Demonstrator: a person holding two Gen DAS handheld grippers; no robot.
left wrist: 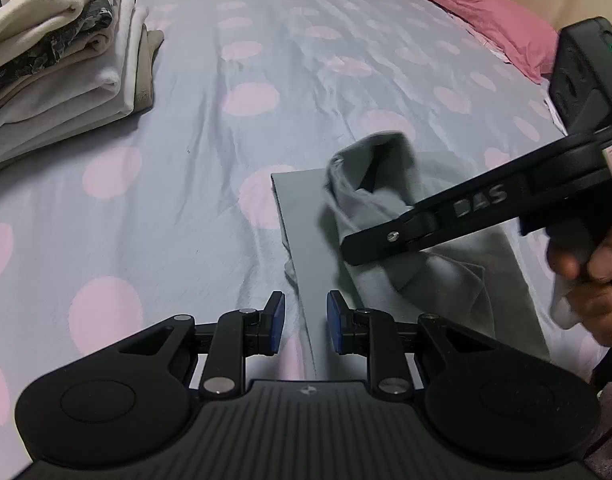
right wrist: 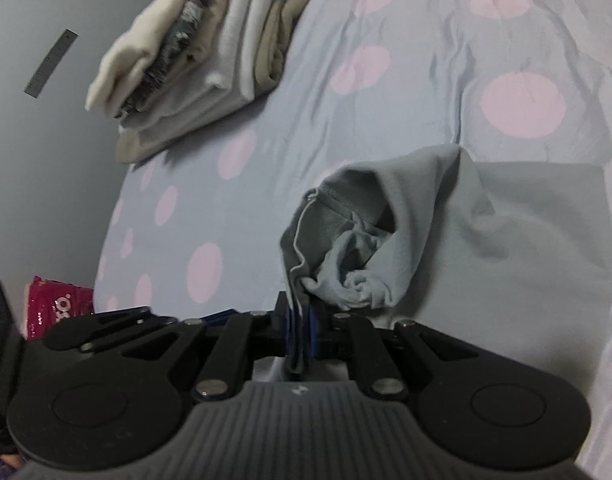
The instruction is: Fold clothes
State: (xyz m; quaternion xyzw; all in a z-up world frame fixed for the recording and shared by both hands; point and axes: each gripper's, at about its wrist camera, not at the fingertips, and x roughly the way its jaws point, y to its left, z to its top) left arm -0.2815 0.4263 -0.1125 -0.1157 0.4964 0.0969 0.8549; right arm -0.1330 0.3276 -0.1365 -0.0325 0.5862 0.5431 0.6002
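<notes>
A grey garment (left wrist: pixel 306 240) lies partly folded on the bed, near its front right. My right gripper (right wrist: pixel 302 320) is shut on an edge of the grey garment (right wrist: pixel 506 240) and holds that part lifted and bunched above the flat part. In the left wrist view the right gripper (left wrist: pixel 370 240) reaches in from the right over the cloth. My left gripper (left wrist: pixel 305 320) is open, its blue pads either side of the garment's near left edge, just above it.
A stack of folded clothes (left wrist: pixel 62 60) sits at the bed's far left and also shows in the right wrist view (right wrist: pixel 198 60). A pink pillow (left wrist: pixel 490 16) lies at the far right. The spotted bedsheet (left wrist: pixel 226 160) covers the bed. A red packet (right wrist: pixel 54 304) lies beside the bed.
</notes>
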